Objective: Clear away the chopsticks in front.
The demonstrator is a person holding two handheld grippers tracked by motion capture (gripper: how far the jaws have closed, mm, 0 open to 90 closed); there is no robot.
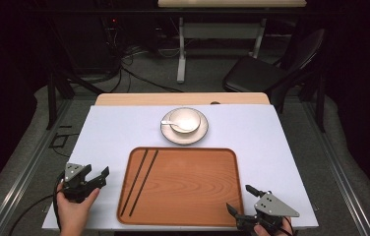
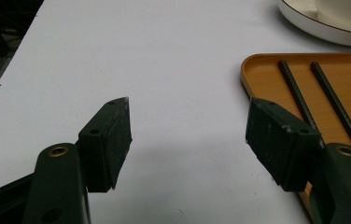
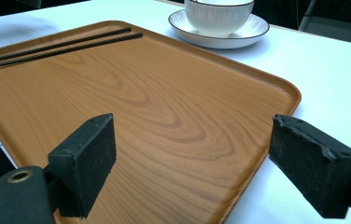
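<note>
- The left gripper (image 1: 96, 173) is held just above the white counter (image 1: 114, 128), off the left edge of the wooden tray (image 1: 193, 187). Its fingers (image 2: 110, 135) stand wide apart with nothing between them.
- In the left gripper view, bare white counter lies between the two pads, and the tray's rounded near corner sits just behind the right-hand finger.
- The right gripper (image 1: 239, 199) is at the tray's near right corner, held by a hand at the bottom edge of the high view. Its fingers (image 3: 89, 154) are also spread wide and hold nothing.
- In the right gripper view, one finger hangs over the tray's wood-grain surface and the other over the white counter beyond the tray's rim; the rim runs between them.
- The tray lies flat on the counter in the near middle, its long side toward the person.
- A pair of black chopsticks (image 1: 141, 179) lies inside the tray along its left side, side by side and nearly parallel, slanting from the far left corner area down toward the near left edge.
- Beyond the tray's far edge, close to it but apart, stands a white saucer (image 1: 200, 133) with a white bowl (image 1: 185, 119) on it. A white spoon (image 1: 171, 123) rests in the bowl, with its handle pointing left.
- Both grippers are well apart from the saucer and bowl.
- A black chair (image 1: 271, 69) stands on the floor beyond the counter's far right corner.
</note>
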